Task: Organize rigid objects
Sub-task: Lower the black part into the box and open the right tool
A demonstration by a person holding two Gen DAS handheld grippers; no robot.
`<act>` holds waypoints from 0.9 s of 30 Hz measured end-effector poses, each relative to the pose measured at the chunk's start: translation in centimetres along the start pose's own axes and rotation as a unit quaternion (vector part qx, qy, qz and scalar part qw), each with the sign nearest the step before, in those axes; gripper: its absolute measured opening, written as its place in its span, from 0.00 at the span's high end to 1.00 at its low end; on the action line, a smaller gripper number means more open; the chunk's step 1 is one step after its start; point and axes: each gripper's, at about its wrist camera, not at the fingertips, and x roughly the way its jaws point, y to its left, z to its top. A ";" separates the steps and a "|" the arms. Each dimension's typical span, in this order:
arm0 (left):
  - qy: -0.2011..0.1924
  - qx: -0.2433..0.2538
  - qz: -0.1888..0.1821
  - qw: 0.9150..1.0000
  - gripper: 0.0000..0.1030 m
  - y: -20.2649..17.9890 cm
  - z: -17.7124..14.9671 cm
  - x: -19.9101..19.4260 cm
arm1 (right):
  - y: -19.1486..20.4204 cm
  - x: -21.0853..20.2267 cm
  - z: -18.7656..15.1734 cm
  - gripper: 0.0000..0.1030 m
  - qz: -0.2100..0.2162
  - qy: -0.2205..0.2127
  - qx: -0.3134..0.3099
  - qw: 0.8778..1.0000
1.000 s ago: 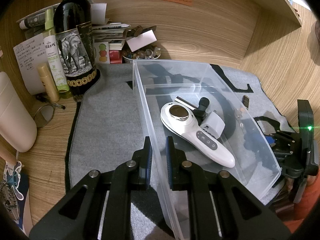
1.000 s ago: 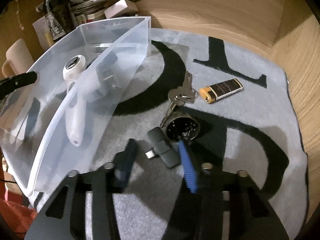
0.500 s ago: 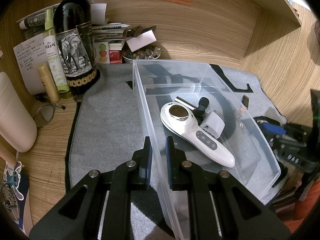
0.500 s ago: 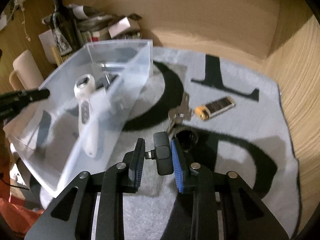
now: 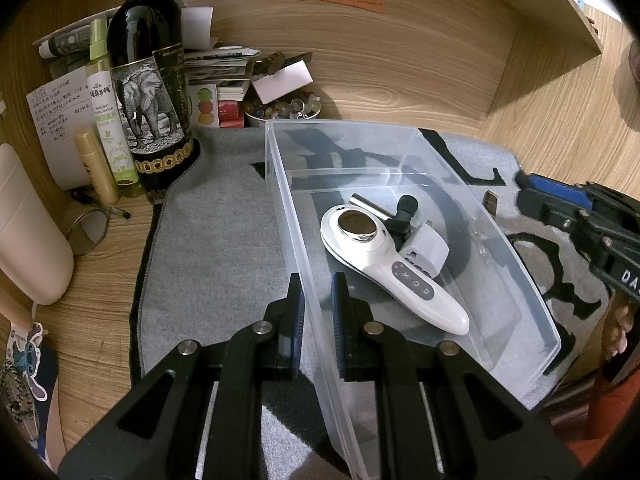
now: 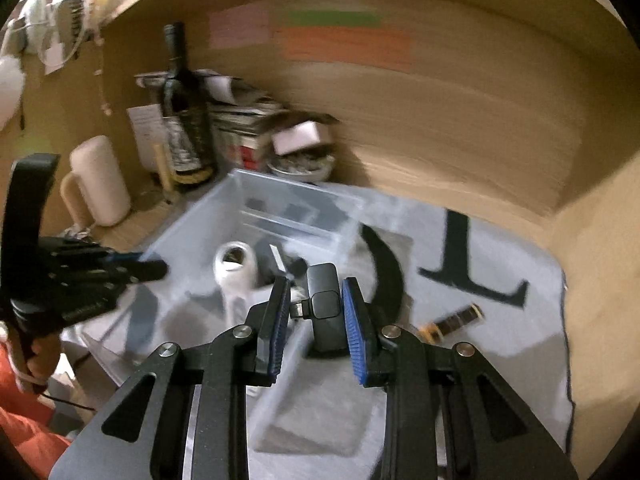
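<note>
A clear plastic bin (image 5: 532, 304) stands on the grey mat (image 5: 216, 248). My left gripper (image 5: 317, 312) is shut on the bin's left wall near its front corner. Inside lie a white handheld device (image 5: 400, 276), a small black microphone (image 5: 404, 210) and a white adapter (image 5: 426, 250). My right gripper (image 6: 316, 312) is shut on a small black plug-in device (image 6: 326, 300) and holds it in the air over the bin's near right edge (image 6: 280, 392). It shows at the right edge of the left wrist view (image 5: 580, 216). A lighter (image 6: 452, 320) lies on the mat.
A wine bottle (image 5: 150, 92), a spray bottle (image 5: 108, 108), a cream tumbler (image 5: 28, 232), papers and a bowl of trinkets (image 5: 286, 110) crowd the back left. Wooden walls close the back and right. Another black round object sits under my right gripper, mostly hidden.
My right gripper closed on the small black device on the mat, lifted it and carried it left toward the bin. The left gripper has kept its hold on the bin wall.
</note>
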 end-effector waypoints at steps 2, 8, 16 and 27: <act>0.000 0.000 0.000 1.000 0.89 0.0 0.0 0.0 | 1.2 0.7 0.4 0.76 0.018 0.005 -0.013 1.000; 0.000 0.000 0.000 1.000 0.89 0.0 0.0 0.0 | 3.8 3.4 0.7 0.76 0.055 0.038 -0.048 0.997; -0.001 -0.001 0.000 1.000 0.89 0.0 0.0 0.0 | 6.5 6.1 0.4 0.76 0.082 0.092 -0.095 0.988; 0.000 0.000 0.000 1.000 0.89 -0.1 -0.1 0.0 | 7.4 6.2 0.4 0.66 0.065 0.087 -0.123 0.986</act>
